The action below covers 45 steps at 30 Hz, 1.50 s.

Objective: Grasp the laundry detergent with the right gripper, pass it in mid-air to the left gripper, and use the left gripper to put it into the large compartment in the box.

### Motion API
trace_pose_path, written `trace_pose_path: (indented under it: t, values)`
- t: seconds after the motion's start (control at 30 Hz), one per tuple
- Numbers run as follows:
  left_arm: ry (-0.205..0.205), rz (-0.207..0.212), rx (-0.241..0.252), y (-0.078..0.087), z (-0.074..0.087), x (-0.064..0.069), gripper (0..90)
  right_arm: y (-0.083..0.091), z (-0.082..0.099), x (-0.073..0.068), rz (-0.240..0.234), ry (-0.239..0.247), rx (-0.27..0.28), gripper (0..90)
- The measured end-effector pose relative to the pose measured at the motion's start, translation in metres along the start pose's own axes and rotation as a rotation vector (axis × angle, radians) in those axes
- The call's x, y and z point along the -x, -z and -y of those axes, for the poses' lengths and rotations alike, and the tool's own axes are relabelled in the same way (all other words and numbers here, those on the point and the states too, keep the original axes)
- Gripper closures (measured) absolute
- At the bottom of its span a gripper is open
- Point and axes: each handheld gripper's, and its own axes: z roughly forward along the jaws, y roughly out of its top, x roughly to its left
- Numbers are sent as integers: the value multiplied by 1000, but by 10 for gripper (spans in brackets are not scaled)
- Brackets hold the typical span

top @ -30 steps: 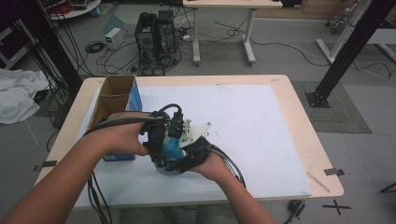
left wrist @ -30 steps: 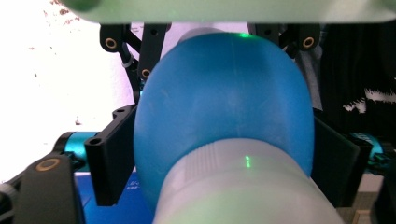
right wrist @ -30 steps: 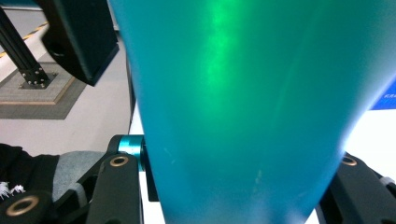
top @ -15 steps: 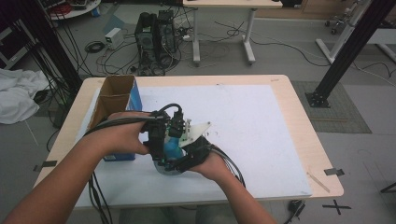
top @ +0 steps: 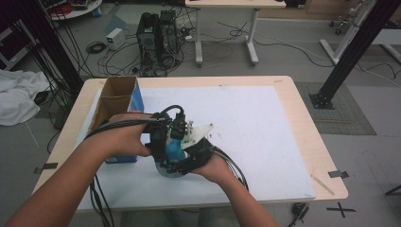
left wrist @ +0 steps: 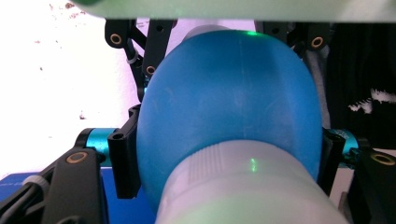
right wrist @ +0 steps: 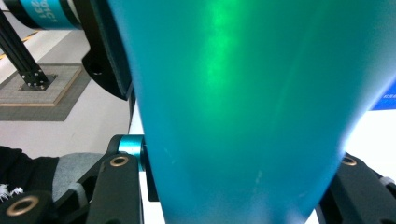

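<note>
1. Gripping a blue bottle (top: 174, 150) from both sides — left gripper (top: 161, 142) and right gripper (top: 191, 158) meet over the near-left part of the table (top: 302, 137).
2. Left gripper view: bottle (left wrist: 229, 112) bulges between the black jaws, which press its flanks; a ribbed white cap end (left wrist: 243, 186) sits nearest the camera. Closed on the bottle.
3. Right gripper view: bottle's body (right wrist: 243, 107) is wedged between the jaws — clamped on it too.
4. Bottle is held just above a white sheet (top: 255, 123) covering most of the tabletop; whether it touches the sheet, cannot tell.
5. Open cardboard box (top: 116, 101) with a blue side stands at the table's left edge, just beside the left hand (top: 120, 137).
6. Right hand (top: 217, 165) comes in from the near edge; cables trail from both grippers.
7. Floor beyond: a computer tower (top: 158, 40) and loose cables.
</note>
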Motion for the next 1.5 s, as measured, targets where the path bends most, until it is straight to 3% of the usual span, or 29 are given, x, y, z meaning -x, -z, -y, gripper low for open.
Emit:
trace_pose_path:
  t: [0.2, 0.23, 0.27, 0.33, 0.43, 0.5, 0.53, 0.57, 0.6, 0.67, 0.7, 0.73, 0.77, 0.8, 0.87, 0.9, 0.93, 0.97, 1.0, 1.03, 1.1, 1.13, 1.3, 1.5]
  values:
    - [0, -2, -3, 1, 0, 1, 309, 0, 0, -1, -6, -8, -2, 462]
    - [2, -5, -3, 2, 0, 1, 368, 0, 0, 0, -3, 0, 2, 462]
    - [2, -4, -4, 2, 0, 1, 377, -1, 0, 0, 8, 20, 12, 463]
    - [-7, -8, -19, 1, 0, 1, 379, -2, 0, -1, 3, 12, 10, 462]
    - [15, 8, -28, 0, -1, 3, 382, -2, 0, -1, -4, 9, 4, 463]
    - [4, -8, -34, 0, -1, 3, 383, 1, 0, -9, -60, -101, -74, 463]
    - [8, -11, -36, 0, -2, 3, 383, 2, 0, -12, -79, -137, -87, 462]
    - [22, 2, -33, 0, -1, 5, 384, 2, 0, -13, -82, -143, -84, 463]
    - [24, -3, -33, 1, -1, 5, 385, 1, 0, -8, -54, -79, -54, 463]
    - [10, -20, -22, 3, -2, 6, 386, 2, 0, -9, -57, -86, -51, 462]
    - [-3, -28, -19, 4, -2, 5, 386, 2, -1, -6, -44, -48, -32, 462]
    - [13, -21, -18, 5, -2, 7, 387, 1, -1, -4, -32, -17, -9, 461]
    - [15, -17, -19, 5, -3, 7, 387, 2, -1, -7, -47, -48, -20, 460]
    - [36, 2, -20, 5, -3, 9, 388, 3, -1, -7, -50, -44, -21, 458]
    - [8, -22, -23, 7, -5, 8, 388, 4, -2, -8, -53, -47, -20, 455]
    - [18, -11, -24, 7, -5, 9, 388, 4, -2, -8, -43, -33, -16, 451]
    - [9, -22, -23, 8, -5, 8, 388, 8, -3, -14, -73, -112, -57, 445]
    - [14, -19, -12, 10, -5, 8, 388, 7, -3, -8, -53, -53, -27, 439]
    - [22, -12, -15, 11, -5, 8, 388, 9, -3, -8, -51, -51, -21, 421]
    - [2, -2, -29, 13, -5, 6, 388, 10, -4, -9, -42, -60, -21, 378]
    - [0, -4, -9, 15, -5, 5, 388, 14, -4, -9, -31, -84, -40, 321]
    - [33, -9, -10, 16, -4, 7, 388, 17, -4, -9, -34, -91, -38, 309]
    - [58, -8, -15, 22, 0, 5, 387, 30, -4, -7, -13, -98, -86, 229]
    - [98, 18, -12, 30, 6, 0, 387, 47, -9, -7, 8, -98, -141, 222]
